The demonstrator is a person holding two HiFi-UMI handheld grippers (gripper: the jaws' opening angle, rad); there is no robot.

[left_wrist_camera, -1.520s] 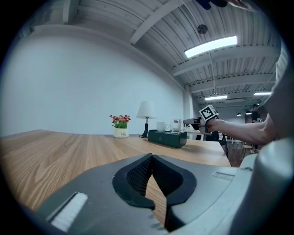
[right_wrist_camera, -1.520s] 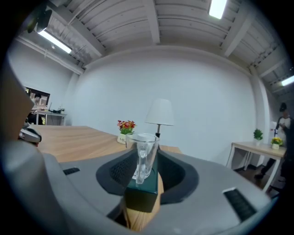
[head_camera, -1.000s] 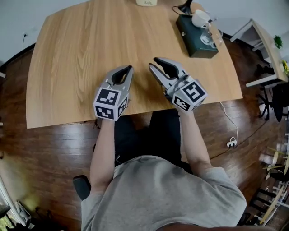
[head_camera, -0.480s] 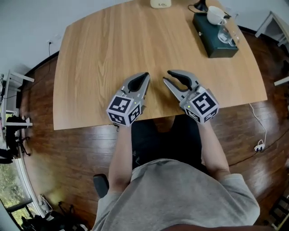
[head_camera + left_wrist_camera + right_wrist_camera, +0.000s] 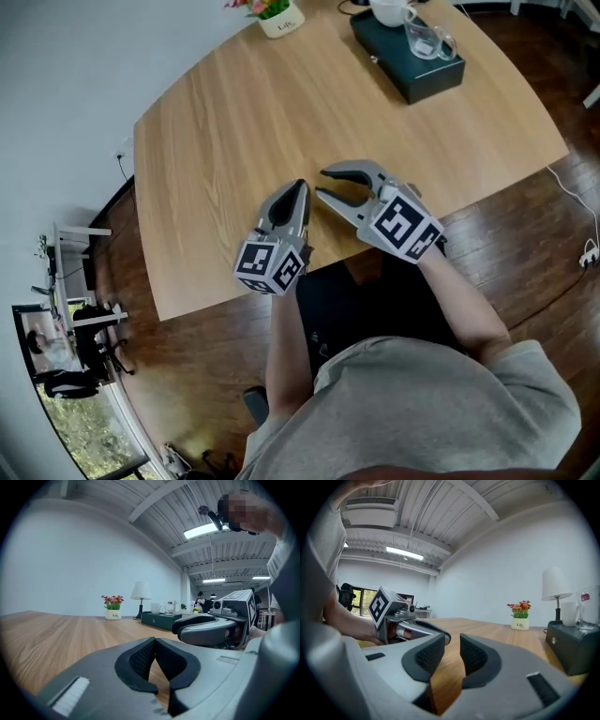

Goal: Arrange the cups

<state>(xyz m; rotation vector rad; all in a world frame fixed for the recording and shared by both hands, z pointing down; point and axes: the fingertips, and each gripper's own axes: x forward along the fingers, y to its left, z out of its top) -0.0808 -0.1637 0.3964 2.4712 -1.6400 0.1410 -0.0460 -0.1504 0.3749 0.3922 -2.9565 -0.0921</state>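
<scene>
White ceramic cup [image 5: 387,10] and clear glass mug [image 5: 428,41] sit on the dark green box [image 5: 412,70]. Left gripper [image 5: 300,185] closed and empty, right gripper [image 5: 322,184] slightly parted and empty. Both are well short of the box, probably a ready pose before reaching.

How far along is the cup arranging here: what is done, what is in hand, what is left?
Nothing looks done: the white cup and the glass cup both stand on the dark box at the far end of the table. Nothing is in hand: the left gripper is shut and empty, the right gripper slightly open and empty, both by the near edge. Left: reaching and arranging both cups.
</scene>
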